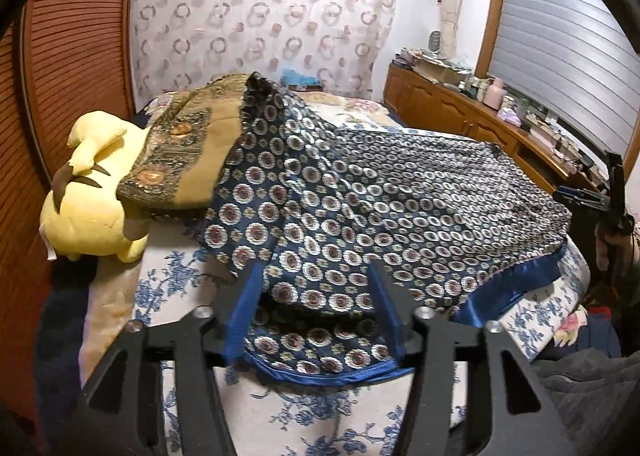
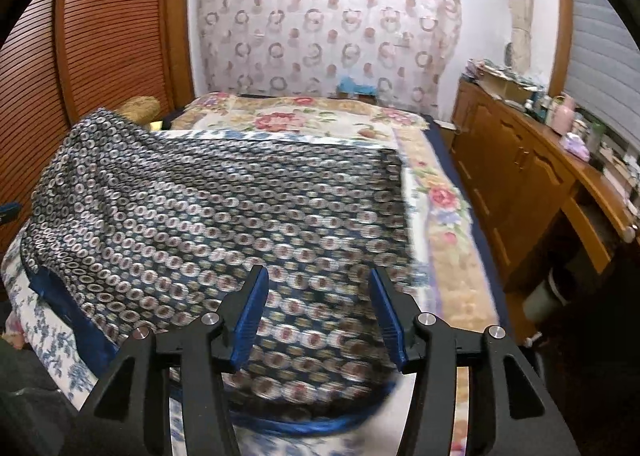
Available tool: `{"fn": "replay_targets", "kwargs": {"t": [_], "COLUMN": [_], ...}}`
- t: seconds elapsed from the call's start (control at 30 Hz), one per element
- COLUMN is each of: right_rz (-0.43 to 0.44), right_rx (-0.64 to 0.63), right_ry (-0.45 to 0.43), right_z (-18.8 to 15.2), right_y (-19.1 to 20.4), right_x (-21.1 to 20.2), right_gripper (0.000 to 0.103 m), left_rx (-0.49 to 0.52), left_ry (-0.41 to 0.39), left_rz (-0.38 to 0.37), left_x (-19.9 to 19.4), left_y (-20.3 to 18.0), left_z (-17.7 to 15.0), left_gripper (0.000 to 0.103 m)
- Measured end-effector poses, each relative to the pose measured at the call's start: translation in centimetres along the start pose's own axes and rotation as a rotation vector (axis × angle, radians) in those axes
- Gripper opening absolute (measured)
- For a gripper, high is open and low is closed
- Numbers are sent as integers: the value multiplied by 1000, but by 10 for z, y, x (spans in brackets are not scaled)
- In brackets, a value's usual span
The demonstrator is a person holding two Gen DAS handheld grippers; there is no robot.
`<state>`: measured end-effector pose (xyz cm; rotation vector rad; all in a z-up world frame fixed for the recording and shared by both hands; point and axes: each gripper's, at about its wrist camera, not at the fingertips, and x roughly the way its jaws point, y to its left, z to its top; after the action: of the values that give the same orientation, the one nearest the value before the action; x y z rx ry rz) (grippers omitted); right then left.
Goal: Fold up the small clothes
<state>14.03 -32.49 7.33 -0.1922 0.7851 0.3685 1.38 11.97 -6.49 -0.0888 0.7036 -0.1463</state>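
A navy garment (image 1: pixel 360 200) printed with white circles and edged in blue satin lies spread on the bed; it also fills the right wrist view (image 2: pixel 208 208). Its far end drapes over a heap at the back left. My left gripper (image 1: pixel 316 276) is open, its fingers standing over the garment's near hem, which bunches between them. My right gripper (image 2: pixel 318 280) is open over the garment's near right part, holding nothing; it also shows at the right edge of the left wrist view (image 1: pixel 604 196).
The bed (image 1: pixel 280 416) has a blue floral sheet and a floral blanket (image 2: pixel 444 196). A yellow plush toy (image 1: pixel 88 208) and a tan patterned cloth (image 1: pixel 180 152) lie at the left. A wooden cabinet (image 2: pixel 528 176) with clutter runs along the right, a slatted wardrobe (image 2: pixel 104 40) on the left.
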Motion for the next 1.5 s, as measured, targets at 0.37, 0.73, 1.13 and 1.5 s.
{"fn": "replay_targets", "kwargs": {"t": [0.37, 0.73, 1.13, 1.5], "right_rz": [111, 161, 170, 175], "right_rx": [-69, -141, -148, -150], "right_ry": [61, 137, 128, 129], "right_z": [-5, -7, -11, -11], "right_y": [53, 80, 81, 81], "right_x": [46, 89, 88, 85], "right_gripper": [54, 54, 65, 70], "left_rx": [-27, -88, -178, -182], "left_ry": [3, 36, 42, 97], "left_rz": [72, 95, 31, 20], "left_x": [8, 20, 33, 58], "left_y": [11, 31, 47, 47], "left_z": [-6, -16, -13, -9], "left_gripper": [65, 65, 65, 65]}}
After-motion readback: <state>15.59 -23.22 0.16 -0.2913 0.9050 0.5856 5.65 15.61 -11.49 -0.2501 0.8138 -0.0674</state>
